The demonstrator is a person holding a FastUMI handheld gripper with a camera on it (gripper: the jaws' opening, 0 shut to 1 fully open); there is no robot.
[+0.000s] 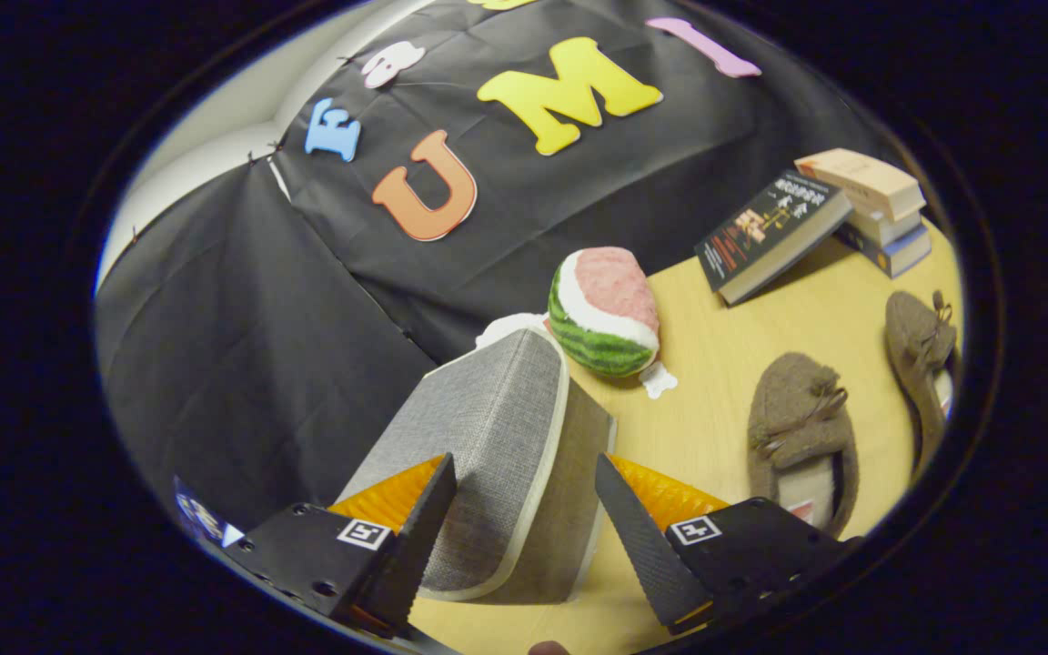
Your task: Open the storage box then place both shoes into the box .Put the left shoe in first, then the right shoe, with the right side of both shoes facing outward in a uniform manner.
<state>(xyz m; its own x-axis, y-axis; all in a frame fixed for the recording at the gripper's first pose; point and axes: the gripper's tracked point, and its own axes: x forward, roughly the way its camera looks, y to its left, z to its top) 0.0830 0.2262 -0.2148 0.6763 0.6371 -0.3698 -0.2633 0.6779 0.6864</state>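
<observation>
Straddling grey storage box, hand-held gripper agape

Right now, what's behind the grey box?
Behind the grey storage box, which sits between the open fingers, a watermelon toy and something white peek out; the box hides the rest.

A plush watermelon slice rests on the wooden table, against the black cloth wall. One dark book leans (tilted) on stacked books.
</observation>
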